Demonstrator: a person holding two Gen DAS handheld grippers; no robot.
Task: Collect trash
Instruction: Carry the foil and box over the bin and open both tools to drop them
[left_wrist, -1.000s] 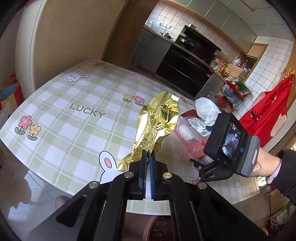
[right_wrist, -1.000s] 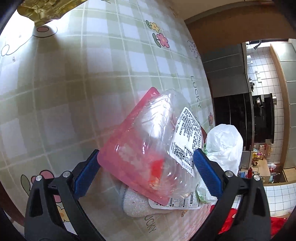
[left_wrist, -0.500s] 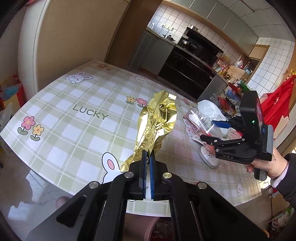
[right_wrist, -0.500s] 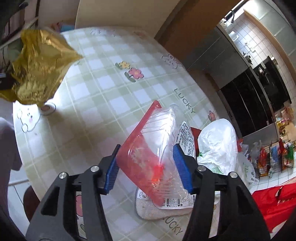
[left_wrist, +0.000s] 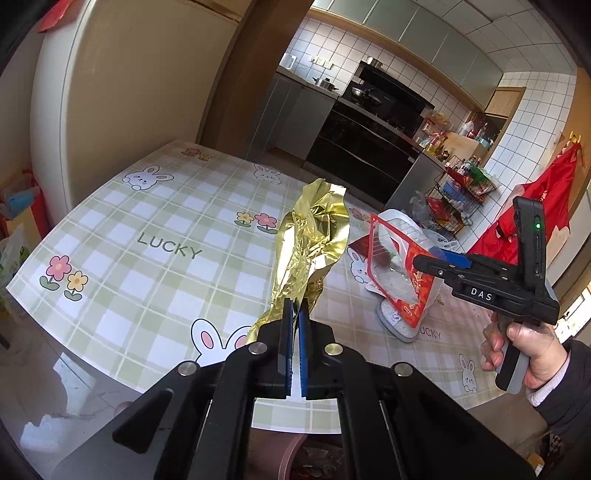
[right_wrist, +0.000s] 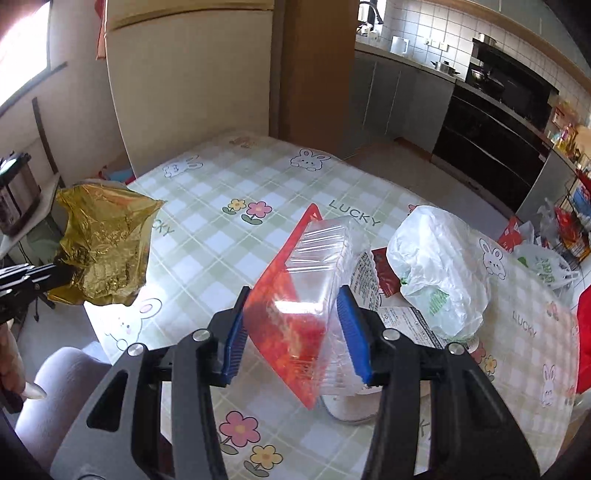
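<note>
A crumpled gold foil wrapper (left_wrist: 314, 251) stands up from my left gripper (left_wrist: 294, 306), which is shut on its lower end above the table's near edge. The same foil (right_wrist: 103, 240) shows at the left of the right wrist view. A clear plastic container with a red film lid (right_wrist: 306, 295) is between the blue pads of my right gripper (right_wrist: 294, 291). Its jaws are closing and the pads press on both sides. The container (left_wrist: 395, 280) hangs tilted on edge, lifted off the table, to the right of the foil.
On the checked tablecloth (right_wrist: 229, 258) at the right lie a white plastic bag (right_wrist: 439, 266), a labelled packet of white grains (right_wrist: 402, 321) and a red sachet (right_wrist: 386, 273). A bin (left_wrist: 295, 458) sits below the near table edge. A fridge stands behind, a wire rack at far right.
The right gripper closed on the container, lifted it off the table and rolled it upright. The left gripper stayed shut on the foil and rose slightly.
</note>
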